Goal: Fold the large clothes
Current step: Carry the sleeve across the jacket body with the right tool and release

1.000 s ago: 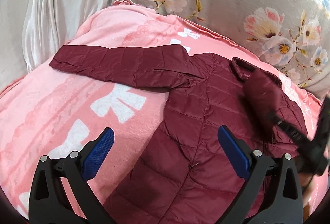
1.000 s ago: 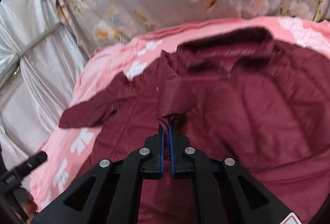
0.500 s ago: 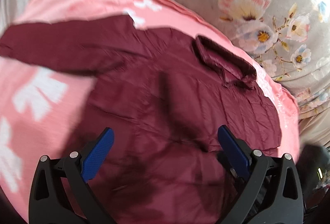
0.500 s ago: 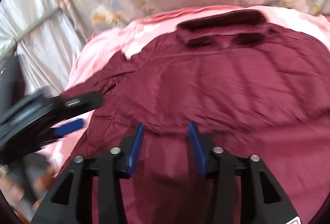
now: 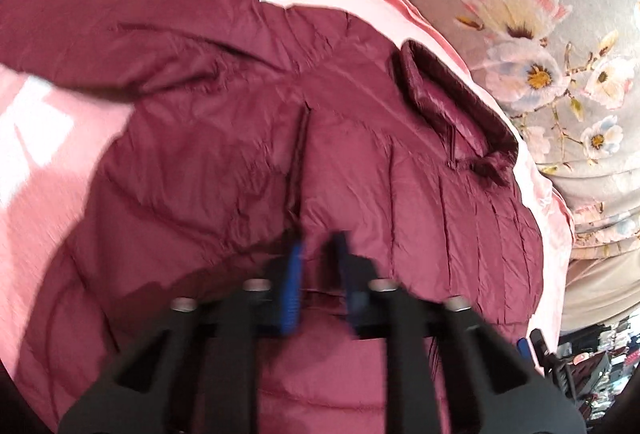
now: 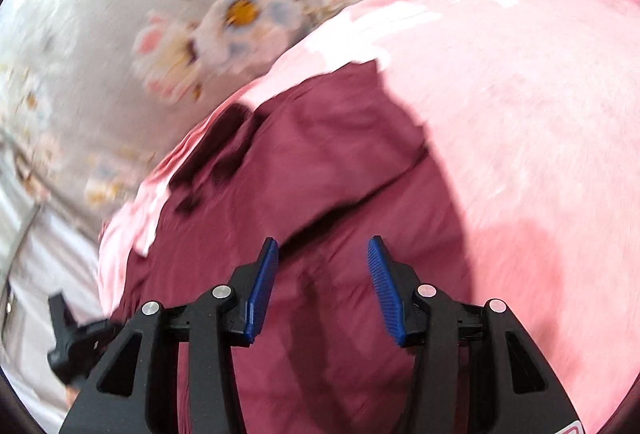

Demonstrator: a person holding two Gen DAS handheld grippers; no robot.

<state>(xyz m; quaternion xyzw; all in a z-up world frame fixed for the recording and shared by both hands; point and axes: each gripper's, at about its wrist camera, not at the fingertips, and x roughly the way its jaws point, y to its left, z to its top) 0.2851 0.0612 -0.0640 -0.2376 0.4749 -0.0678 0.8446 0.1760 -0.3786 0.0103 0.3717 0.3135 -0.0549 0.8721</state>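
Note:
A maroon quilted jacket [image 5: 224,162] lies spread on a pink blanket [image 5: 36,162], collar [image 5: 452,94] at the far right, one sleeve [image 5: 120,34] stretched to the left. My left gripper [image 5: 318,274] is low over the folded-in sleeve on the jacket's chest; its blue pads [image 5: 292,286] are nearly together and blurred, with jacket cloth between them. My right gripper [image 6: 324,286] is open over the jacket [image 6: 320,162], its pads [image 6: 262,286] apart with nothing between them. The left gripper shows in the right wrist view [image 6: 76,342] at the lower left.
A grey floral sheet [image 5: 520,14] lies beyond the pink blanket; it also shows in the right wrist view [image 6: 200,14]. Pale silvery cloth [image 6: 32,274] lies at the left. Bare pink blanket [image 6: 520,114] stretches right of the jacket.
My right gripper let go of the sleeve it carried across the jacket, opened and swung right. My left gripper moved onto the jacket's chest and its wide-open jaws closed to a narrow gap.

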